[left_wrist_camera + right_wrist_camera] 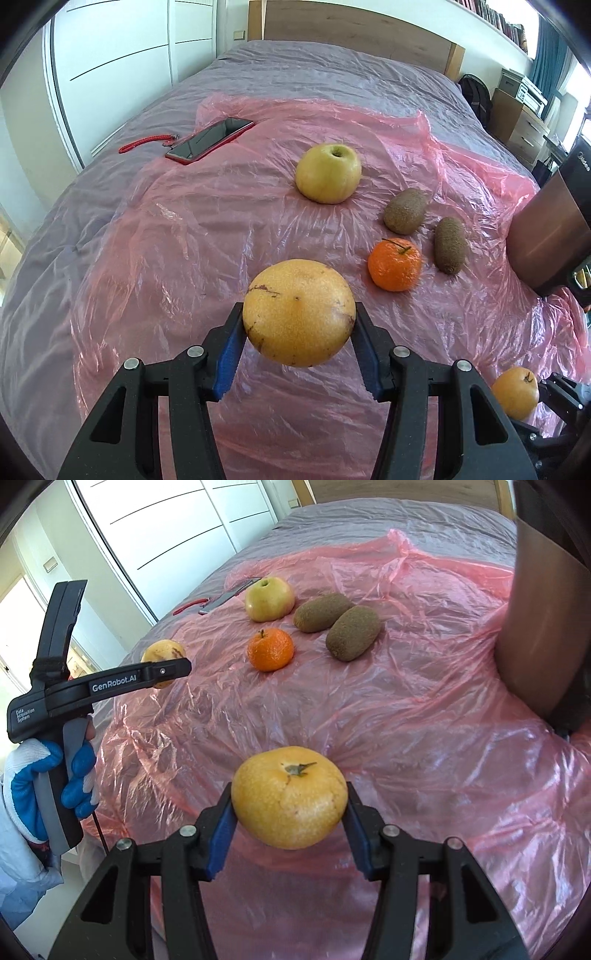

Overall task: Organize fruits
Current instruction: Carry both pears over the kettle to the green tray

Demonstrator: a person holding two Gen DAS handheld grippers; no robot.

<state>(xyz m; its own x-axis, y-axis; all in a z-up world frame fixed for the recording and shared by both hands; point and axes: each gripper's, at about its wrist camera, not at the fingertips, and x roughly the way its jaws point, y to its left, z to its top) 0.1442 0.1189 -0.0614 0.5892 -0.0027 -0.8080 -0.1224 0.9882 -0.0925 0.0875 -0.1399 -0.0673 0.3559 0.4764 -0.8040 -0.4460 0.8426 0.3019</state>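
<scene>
On the bed (110, 229), over a grey cover, lies a crumpled pink plastic sheet (221, 229) carrying the fruit.

Left tool (299, 334): blue pads pinching a yellow-orange citrus fruit with dark scars (299, 317), held clear above the sheet, near centre of its own view. Seen from the right wrist, this tool sits at far left, gripped by a hand in a blue-and-white glove (44, 775), the scarred fruit partly hidden behind its finger.

Right tool (290, 814): blue pads pinching a second yellow-orange citrus fruit with a green stem cap (290, 797), also off the sheet. In the left wrist view it shows at the near right edge.

Resting on the sheet, farther off:
- yellow-green apple (328, 173), stem hollow up, farthest of the group;
- two brown kiwis, one (405, 211) just right of and nearer than the apple, the other (450, 245) beside it, slightly apart;
- small mandarin (394, 264) with stem, near the kiwis on their left.

Far left, at the sheet's edge: red-cased phone (210, 139), screen up, with a red cord (147, 143) on the grey cover beside it.

Right edge: a dark brown object (546, 240), unidentified.
</scene>
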